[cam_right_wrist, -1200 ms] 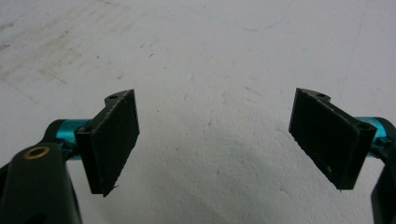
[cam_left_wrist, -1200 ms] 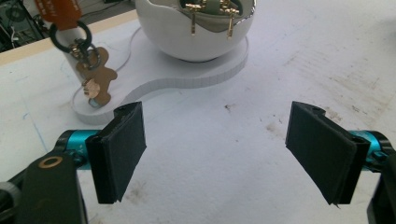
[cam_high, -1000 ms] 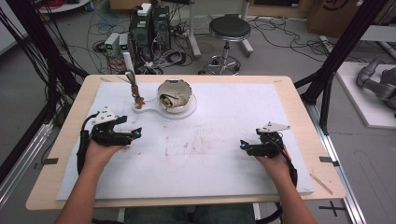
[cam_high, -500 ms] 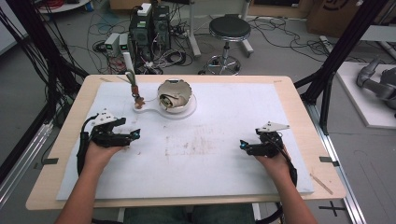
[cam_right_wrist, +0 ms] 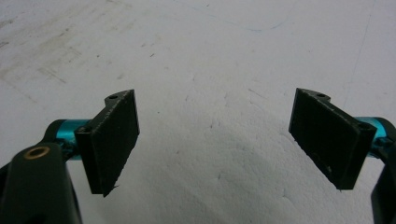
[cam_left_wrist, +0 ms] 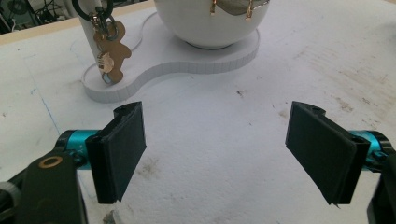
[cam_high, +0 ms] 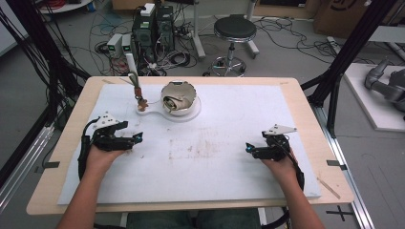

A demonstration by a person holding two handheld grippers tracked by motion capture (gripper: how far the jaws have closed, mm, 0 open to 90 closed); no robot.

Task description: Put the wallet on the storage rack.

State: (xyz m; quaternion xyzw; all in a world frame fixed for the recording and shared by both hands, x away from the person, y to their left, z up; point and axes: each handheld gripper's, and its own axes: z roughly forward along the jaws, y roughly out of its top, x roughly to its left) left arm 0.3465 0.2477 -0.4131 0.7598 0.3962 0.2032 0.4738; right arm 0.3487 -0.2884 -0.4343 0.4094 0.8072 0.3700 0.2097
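Well, white bowl (cam_high: pixel 179 98) on stand (cam_left_wrist: pixel 187 60) w/ crumpled stuff inside, unclear what.

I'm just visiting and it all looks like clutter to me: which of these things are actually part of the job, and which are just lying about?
Part of the job:
- left gripper, open
- right gripper, open
- white bowl on its white base
- bear-shaped charm hanging at a white post

Just lying about:
- stool
- computer boxes on the floor
- floor cables
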